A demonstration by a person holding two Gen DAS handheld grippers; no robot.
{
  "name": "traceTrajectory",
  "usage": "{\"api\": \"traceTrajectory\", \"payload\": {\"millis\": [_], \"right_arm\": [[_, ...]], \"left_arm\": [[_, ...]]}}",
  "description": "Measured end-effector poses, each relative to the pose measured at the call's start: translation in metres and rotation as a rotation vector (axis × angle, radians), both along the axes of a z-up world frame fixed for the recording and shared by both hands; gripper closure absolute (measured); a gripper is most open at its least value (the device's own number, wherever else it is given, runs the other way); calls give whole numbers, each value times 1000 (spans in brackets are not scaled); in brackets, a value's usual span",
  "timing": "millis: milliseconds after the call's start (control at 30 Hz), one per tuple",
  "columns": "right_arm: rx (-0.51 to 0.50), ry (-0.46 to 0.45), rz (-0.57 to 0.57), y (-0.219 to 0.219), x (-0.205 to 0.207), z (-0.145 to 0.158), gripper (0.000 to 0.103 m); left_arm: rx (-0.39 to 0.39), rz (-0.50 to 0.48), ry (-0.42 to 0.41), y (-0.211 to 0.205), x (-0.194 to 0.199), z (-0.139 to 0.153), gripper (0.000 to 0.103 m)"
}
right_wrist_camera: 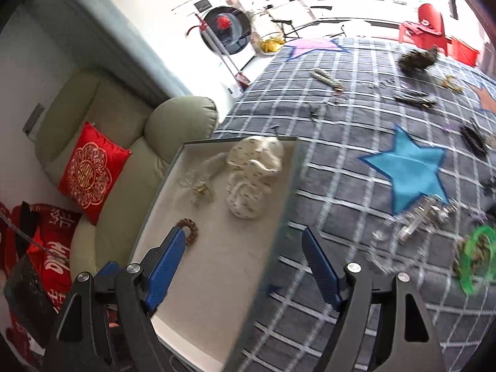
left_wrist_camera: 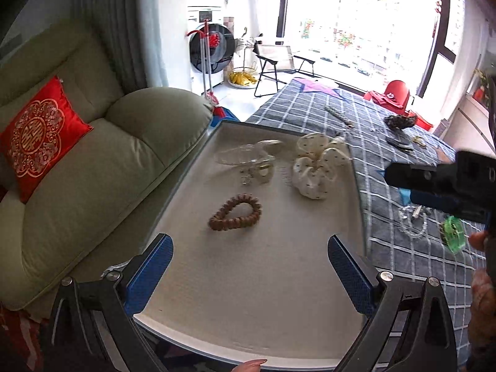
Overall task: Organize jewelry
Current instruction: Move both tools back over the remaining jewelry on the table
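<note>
Tray, felt-lined, shallow: wooden bead bracelet at 6 o'clock of dotted fabric scrunchie; left tongs and right tongs gaped empty.

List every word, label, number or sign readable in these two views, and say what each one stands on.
"囍" (double happiness sign), gold embroidery on the red cushion on the sofa.
White Chinese characters on the red fabric beside the sofa: tilted and partly folded, not reliably readable.
Dark panel on the washing machine: too small to read.
Nothing readable on the tray or the jewelry.
</note>
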State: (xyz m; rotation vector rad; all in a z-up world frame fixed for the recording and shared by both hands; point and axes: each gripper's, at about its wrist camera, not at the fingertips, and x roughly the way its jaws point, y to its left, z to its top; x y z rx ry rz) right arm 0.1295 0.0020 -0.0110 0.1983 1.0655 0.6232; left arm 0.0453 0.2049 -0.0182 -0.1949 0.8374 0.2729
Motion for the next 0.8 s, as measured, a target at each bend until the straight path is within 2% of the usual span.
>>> {"api": "traceTrajectory", "payload": {"millis": [267, 400, 433, 600, 800], "right_arm": [[7, 11, -101, -64, -21, -7, 22], [20, 10, -159, -96, -31, -9, 2], [26, 7, -171, -104, -33, -10, 0], [15, -1, -238, -144, -43, -12, 0], [7, -15, -316, -188, -52, -17, 0]], "left_arm": [[21, -63, -14, -34, -1, 12, 2], [14, -104, -8, -53, 2, 15, 2], [11, -114, -6, -57, 3, 15, 2], [-11, -185, 16, -85, 6, 17, 0], [5, -240, 40, -117, 10, 16, 0]]}}
